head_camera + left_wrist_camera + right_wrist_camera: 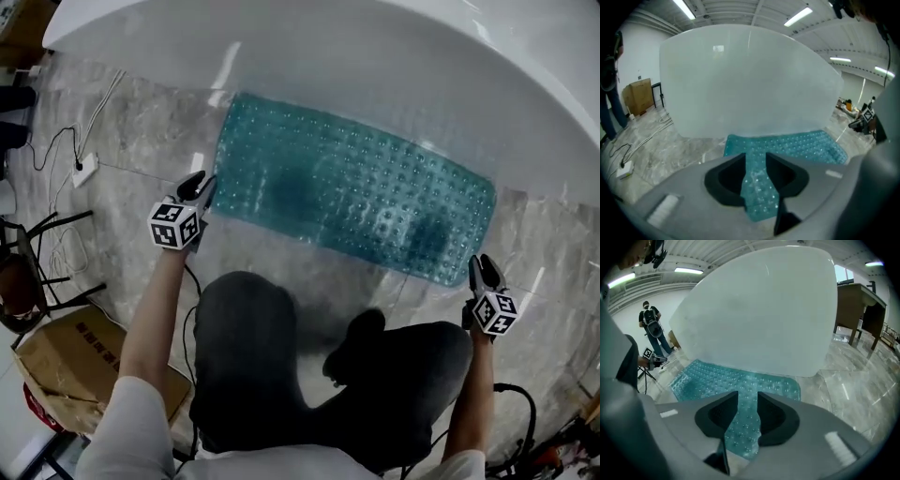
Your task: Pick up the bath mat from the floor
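kneeling by the tub [375, 47], a person sets left gripper [195, 190] and right gripper [483, 272] at the short ends of the teal mat [356, 187], flat on the floor [141, 131] mid-frame. both sets of fingers [726, 180] part-open, mat edge between, unpinched. likely limp, light, clingy; best peeled from corners. far edge lost under tub.

- Grey marbled tile floor [141, 131] is carrying everything listed.
- Teal bubbled bath mat [352, 187] is lying flat on it, just beside the white bathtub [375, 47].
- White power strip [84, 170] and its cable [105, 98] are lying at left.
- Cardboard box [75, 361] is sitting at lower left.
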Available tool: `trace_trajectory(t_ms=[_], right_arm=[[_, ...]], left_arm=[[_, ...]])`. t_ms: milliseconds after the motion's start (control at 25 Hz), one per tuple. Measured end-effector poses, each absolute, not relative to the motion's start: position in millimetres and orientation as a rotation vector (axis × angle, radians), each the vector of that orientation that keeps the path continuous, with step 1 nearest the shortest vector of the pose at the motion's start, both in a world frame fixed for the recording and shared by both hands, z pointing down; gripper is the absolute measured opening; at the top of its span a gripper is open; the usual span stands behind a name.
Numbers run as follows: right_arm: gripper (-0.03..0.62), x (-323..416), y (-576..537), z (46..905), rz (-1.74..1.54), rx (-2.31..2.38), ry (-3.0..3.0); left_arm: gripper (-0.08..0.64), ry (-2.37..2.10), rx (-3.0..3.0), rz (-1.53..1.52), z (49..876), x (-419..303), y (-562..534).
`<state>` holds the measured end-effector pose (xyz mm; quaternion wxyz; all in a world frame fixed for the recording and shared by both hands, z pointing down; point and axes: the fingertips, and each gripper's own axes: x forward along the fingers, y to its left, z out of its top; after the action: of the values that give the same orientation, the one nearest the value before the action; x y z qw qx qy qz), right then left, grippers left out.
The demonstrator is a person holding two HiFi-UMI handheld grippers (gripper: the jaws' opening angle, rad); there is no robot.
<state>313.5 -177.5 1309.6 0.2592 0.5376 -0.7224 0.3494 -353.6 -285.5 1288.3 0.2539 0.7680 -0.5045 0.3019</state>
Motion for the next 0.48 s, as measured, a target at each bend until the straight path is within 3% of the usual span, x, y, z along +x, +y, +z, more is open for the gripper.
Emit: trace_trajectory(t_ms=[480], right_arm=[[0.227, 357, -171, 1468, 1.023, 1.4, -1.758]], left_arm=[[0.349, -1.265, 1.748, 1.07, 1485, -429, -311]])
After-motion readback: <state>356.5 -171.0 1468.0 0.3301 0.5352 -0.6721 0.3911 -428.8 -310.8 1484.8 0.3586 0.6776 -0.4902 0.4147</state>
